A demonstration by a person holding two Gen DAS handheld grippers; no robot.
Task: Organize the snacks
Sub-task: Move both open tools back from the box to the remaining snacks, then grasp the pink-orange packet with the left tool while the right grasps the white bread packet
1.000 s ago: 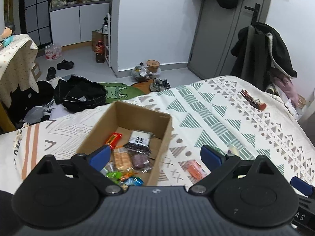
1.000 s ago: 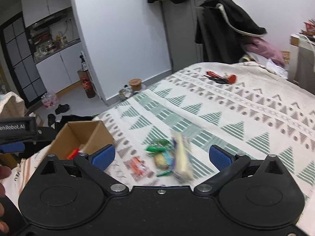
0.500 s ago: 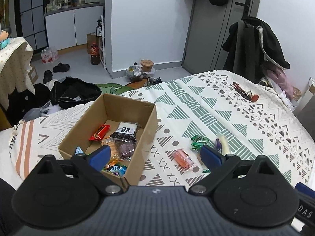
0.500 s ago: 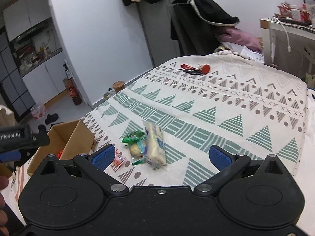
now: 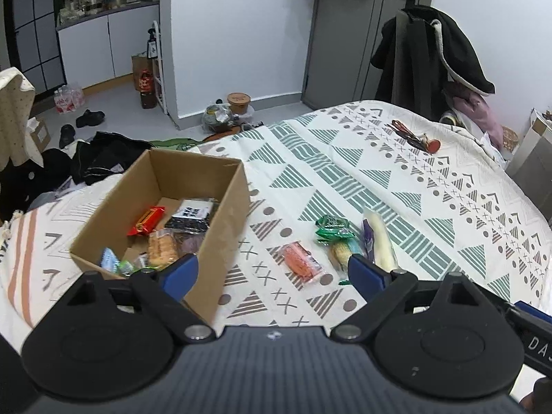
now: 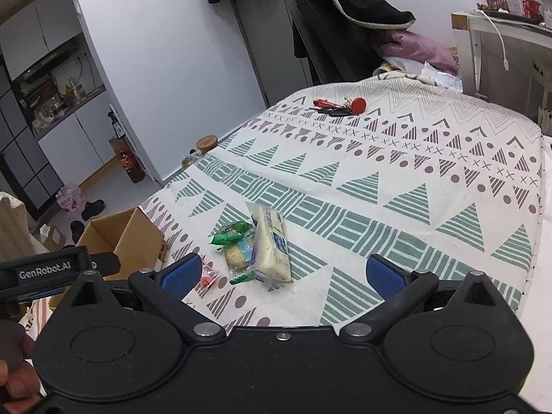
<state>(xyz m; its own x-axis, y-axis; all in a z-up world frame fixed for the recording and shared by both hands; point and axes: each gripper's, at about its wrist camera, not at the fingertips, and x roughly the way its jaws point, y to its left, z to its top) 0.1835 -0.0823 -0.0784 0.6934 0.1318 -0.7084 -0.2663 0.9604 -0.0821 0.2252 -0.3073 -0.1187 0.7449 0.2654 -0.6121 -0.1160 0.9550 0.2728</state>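
Observation:
An open cardboard box [image 5: 227, 207] [image 6: 138, 238] sits on the patterned bedspread and holds several snacks, among them a red bar [image 5: 146, 220] and a black packet [image 5: 193, 214]. To its right lie an orange packet [image 5: 299, 264] [image 6: 208, 274], a green packet [image 5: 331, 228] [image 6: 230, 232], a corn-coloured snack [image 6: 236, 256] and a long white pack [image 5: 378, 241] [image 6: 272, 244]. My left gripper [image 5: 272, 274] hangs open above the box's near right corner. My right gripper [image 6: 281, 272] is open above the loose snacks, holding nothing.
A bunch of keys with a red tag [image 6: 339, 107] lies far back on the bed [image 6: 414, 186]. Coats hang on a chair [image 5: 427, 62] beyond it. Clothes, shoes and a bag litter the floor [image 5: 103, 151] left of the bed. A desk [image 6: 507, 45] stands at right.
Both grippers have pulled back and up, so the box and the loose snacks sit further away and more of the bed shows. Nothing was picked up.

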